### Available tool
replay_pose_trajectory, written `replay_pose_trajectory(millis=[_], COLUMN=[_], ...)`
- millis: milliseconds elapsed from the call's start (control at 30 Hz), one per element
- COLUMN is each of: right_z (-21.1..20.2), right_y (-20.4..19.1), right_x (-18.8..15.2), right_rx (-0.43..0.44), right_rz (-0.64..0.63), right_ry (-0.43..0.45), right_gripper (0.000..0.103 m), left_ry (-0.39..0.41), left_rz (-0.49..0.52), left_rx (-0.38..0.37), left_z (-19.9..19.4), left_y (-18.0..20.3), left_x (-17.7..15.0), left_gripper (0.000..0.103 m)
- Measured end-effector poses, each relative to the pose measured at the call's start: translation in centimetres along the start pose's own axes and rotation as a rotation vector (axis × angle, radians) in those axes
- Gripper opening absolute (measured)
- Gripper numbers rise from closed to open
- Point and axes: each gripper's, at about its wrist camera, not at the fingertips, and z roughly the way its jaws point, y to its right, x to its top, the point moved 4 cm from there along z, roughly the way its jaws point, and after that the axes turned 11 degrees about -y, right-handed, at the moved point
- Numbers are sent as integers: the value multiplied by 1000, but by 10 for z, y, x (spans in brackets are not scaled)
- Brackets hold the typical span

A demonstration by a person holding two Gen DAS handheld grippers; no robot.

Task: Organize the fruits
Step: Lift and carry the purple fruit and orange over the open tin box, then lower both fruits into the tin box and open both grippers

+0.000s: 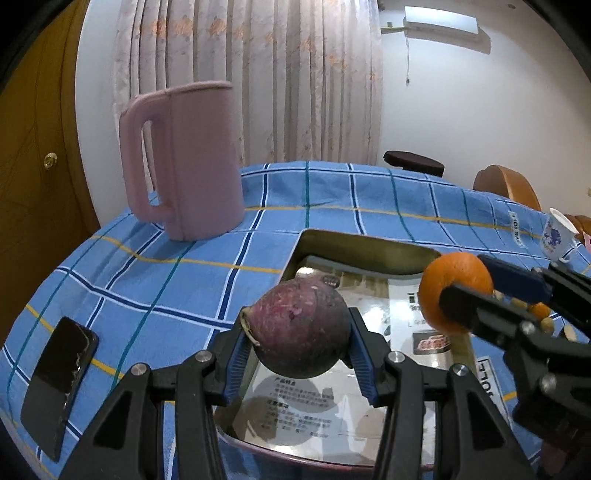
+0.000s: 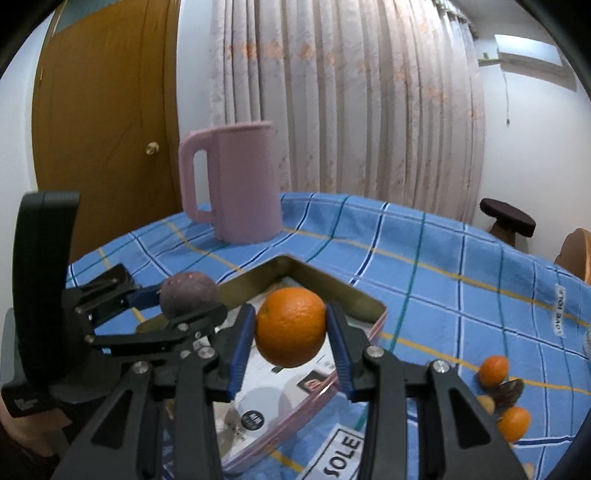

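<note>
Left wrist view: the left gripper [image 1: 300, 341] has its fingers closed on a purple fruit [image 1: 301, 328], held above the metal tray [image 1: 365, 245] on the table [image 1: 184, 280].
Beside it: the right gripper [image 1: 476, 291] clamps an orange [image 1: 452, 291]; pink jug [image 1: 188, 158] behind, phone [image 1: 59, 384] at left.
Right wrist view: fingers closed on the orange [image 2: 291, 326] over the tray [image 2: 314, 275]; small citrus fruits [image 2: 493, 370] lie at right.

This is a room in a home. A blue checked tablecloth [image 1: 332, 206] covers the table, floral curtains [image 2: 343, 103] hang at the far wall, and a wooden door [image 2: 107, 122] stands far left. An air conditioner [image 1: 443, 24] is mounted high on the right wall.
</note>
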Motion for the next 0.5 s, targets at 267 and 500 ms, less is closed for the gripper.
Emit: replay_pose_trajectory(millis=[267, 500], right_z=[12, 23], right_y=[-7, -9], right_x=[-9, -17], right_rx=[21, 32], right_rz=[-15, -30], right_ry=[-47, -86], right_gripper=[42, 43], left_ry=[-12, -17], left_rz=[5, 33], left_rx=[13, 49], left_z=[3, 4], left_y=[-4, -1], left_x=[-3, -4], left_gripper=[51, 51])
